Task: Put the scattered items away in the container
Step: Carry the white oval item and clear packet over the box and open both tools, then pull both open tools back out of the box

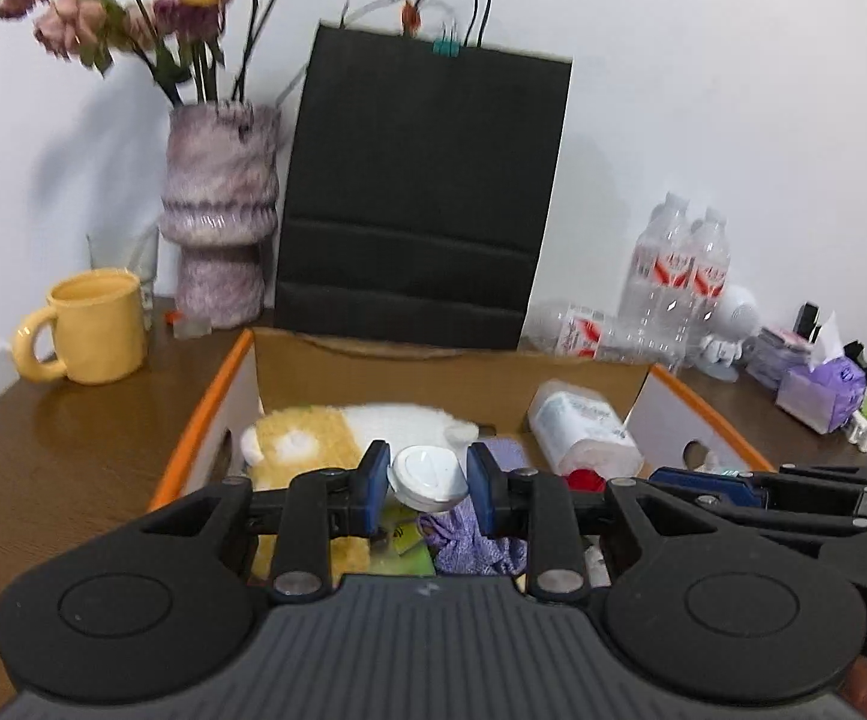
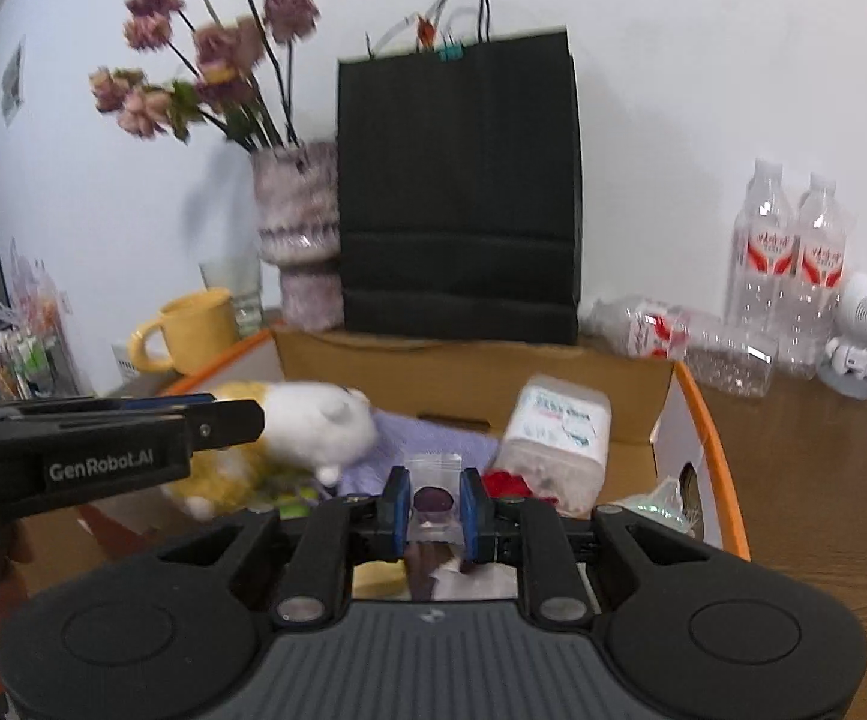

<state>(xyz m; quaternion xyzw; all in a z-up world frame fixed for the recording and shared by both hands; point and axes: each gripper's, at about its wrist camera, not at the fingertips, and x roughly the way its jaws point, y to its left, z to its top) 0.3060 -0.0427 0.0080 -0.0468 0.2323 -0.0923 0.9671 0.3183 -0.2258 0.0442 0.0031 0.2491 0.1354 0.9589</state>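
A cardboard box with an orange rim stands on the brown table. Inside it lie a yellow and white plush toy, a purple cloth and a clear wipes pack. My left gripper hangs over the box, shut on a small white round case. Over the box beside it, my right gripper is shut on a small clear zip bag with a dark purple disc inside. Each gripper shows side-on in the other's view.
Behind the box stand a black paper bag and a vase of dried flowers. A yellow mug sits to the left. Water bottles, a white robot figure and a purple tissue pack crowd the right.
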